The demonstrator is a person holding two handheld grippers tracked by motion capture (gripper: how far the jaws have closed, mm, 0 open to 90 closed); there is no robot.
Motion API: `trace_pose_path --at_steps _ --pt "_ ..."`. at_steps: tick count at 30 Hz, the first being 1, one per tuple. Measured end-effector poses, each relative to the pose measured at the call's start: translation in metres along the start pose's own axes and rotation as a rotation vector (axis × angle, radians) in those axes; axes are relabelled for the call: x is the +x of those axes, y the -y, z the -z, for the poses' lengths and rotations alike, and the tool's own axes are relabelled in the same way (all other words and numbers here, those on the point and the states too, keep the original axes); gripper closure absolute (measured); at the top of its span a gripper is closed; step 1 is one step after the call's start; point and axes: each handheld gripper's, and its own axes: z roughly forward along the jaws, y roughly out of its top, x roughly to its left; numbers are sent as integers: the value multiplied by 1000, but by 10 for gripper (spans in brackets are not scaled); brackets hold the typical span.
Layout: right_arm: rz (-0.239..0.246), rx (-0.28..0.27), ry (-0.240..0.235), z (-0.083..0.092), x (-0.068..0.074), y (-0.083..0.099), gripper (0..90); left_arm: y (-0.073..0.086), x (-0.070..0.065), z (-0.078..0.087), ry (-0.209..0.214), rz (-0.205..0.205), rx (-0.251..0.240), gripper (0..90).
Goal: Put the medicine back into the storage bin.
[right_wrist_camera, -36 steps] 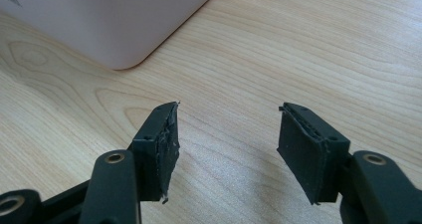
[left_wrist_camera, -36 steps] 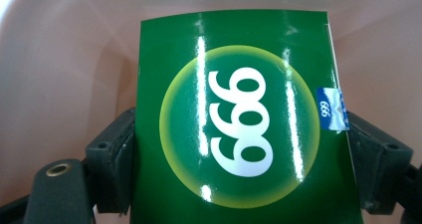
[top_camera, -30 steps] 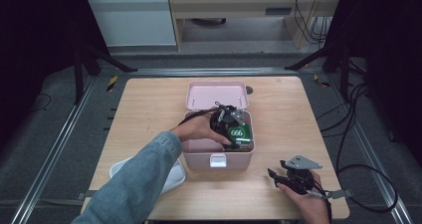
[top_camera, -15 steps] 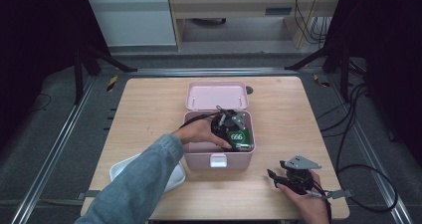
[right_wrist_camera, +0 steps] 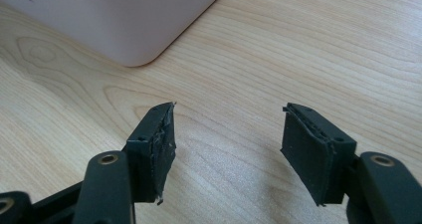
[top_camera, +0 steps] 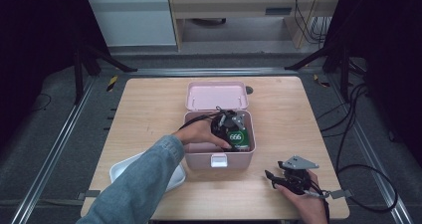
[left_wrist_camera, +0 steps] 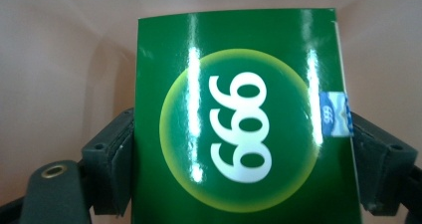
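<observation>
- Left claw [top_camera: 234, 137]: clamped on green packet [left_wrist_camera: 249, 119], held inside open pink box [top_camera: 219, 157].
- Right claw [right_wrist_camera: 226, 144]: jaws apart, just been opening, nothing between; resting low over surface [top_camera: 149, 114] near the box corner.

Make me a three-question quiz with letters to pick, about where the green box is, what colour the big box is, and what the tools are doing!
1. Where is the green box?
A. inside the pink box
B. on the floor
C. on the white tray

2. What colour is the lidded box?
A. blue
B. pink
C. yellow

3. What is the right tool doing?
A. squeezing the green box
B. gripping the lid
C. open, holding nothing

Answers: 1 A, the left tool holds it between pink walls. 2 B, walls and open lid are pink. 3 C, bare wooden table shows between its jaws.
</observation>
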Motion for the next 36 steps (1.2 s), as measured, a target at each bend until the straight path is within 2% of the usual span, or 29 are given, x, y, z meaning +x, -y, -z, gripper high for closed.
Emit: trace_pose_path --at_steps 6,10,11,12,14,15,16,17,20,21,23,26,27,29,32,33,34,35,36 --pt "-5 -2 0 1 0 0 335 -2 0 -1 -7 10 8 132" --pt "-8 -4 0 1 0 0 318 -3 0 5 -11 27 -14 107" --pt "-6 -1 1 1 0 0 311 -4 0 13 -14 44 -40 102" --pt "-4 -2 1 1 -1 0 310 -4 0 13 -14 44 -40 102" --pt "-5 -1 1 2 -1 -1 309 -4 -1 29 -25 61 -89 102" --pt "-5 -1 1 2 -1 -1 309 -4 -1 29 -25 61 -89 102" --pt "-5 -2 3 2 -1 -1 304 -4 -2 40 -38 78 -115 100" --pt "-5 -2 3 2 -1 -1 304 -4 -2 40 -38 78 -115 97" --pt "3 -2 6 2 0 -2 290 -3 -4 57 -81 97 -149 99" --pt "2 0 6 2 1 -2 290 -3 -5 66 -107 108 -179 99" --pt "-4 -1 6 2 1 -2 290 -1 -5 77 -136 130 -193 95" --pt "-13 -7 9 2 0 -2 287 1 -7 86 -153 144 -208 84" --pt "-12 -12 11 2 -1 -3 287 5 -11 97 -185 157 -218 78" --pt "-15 -14 13 1 -1 -4 287 11 -14 106 -202 173 -234 78" --pt "-7 -11 13 -1 -1 -5 289 24 -18 119 -239 182 -228 80" --pt "-2 -11 11 -2 -1 -5 290 24 -18 119 -239 182 -228 79" --pt "-1 -10 10 -3 0 -6 291 34 -20 128 -262 198 -230 83" --pt "-1 -10 10 -3 0 -6 291 34 -20 128 -262 198 -230 85" --pt "3 -5 9 -4 1 -6 293 40 -21 134 -278 216 -238 82"
